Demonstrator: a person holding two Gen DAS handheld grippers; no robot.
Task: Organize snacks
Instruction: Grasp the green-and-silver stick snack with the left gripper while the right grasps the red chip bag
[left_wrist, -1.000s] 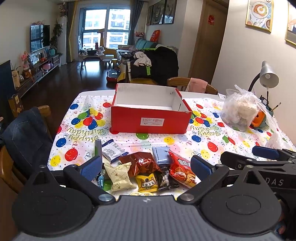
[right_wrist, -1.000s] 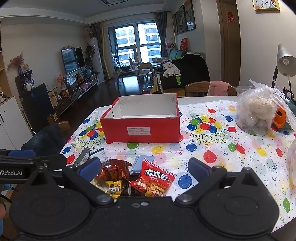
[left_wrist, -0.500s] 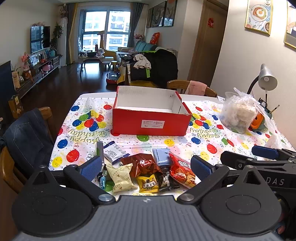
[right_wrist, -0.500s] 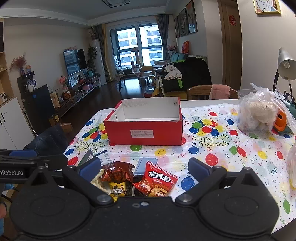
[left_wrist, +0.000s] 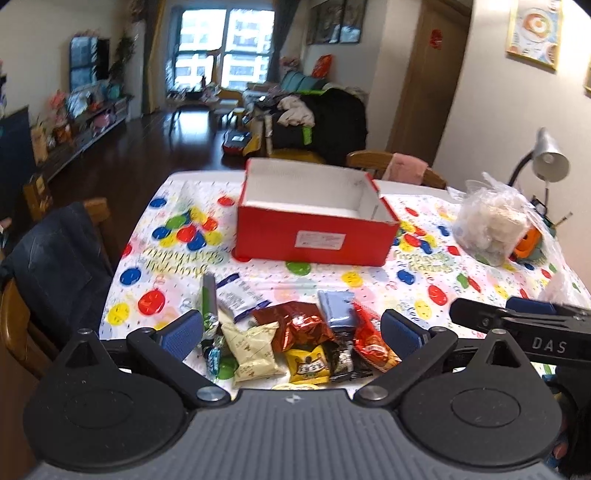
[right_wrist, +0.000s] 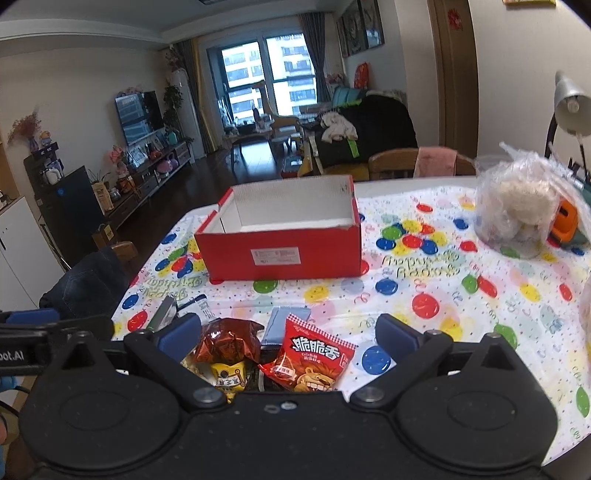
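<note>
My table has a balloon-print "Happy Birthday" cloth (left_wrist: 177, 254) over it. On my right side: clear plastic bag (left_wrist: 491, 225) w/ pale lumps inside, orange item (left_wrist: 530, 243) just beside it, partly hidden. Silver desk lamp (left_wrist: 550, 157) stands behind those. Wooden chair (left_wrist: 373, 160) at the far edge w/ pink cloth (left_wrist: 406, 168) draped on its back. Denim jacket (left_wrist: 55, 258) hangs on the chair at my left. Further back: TV (right_wrist: 138, 116), big window (right_wrist: 269, 79), black sofa (right_wrist: 373, 125) piled w/ clothes, framed pic (left_wrist: 533, 31) on the right wall.
</note>
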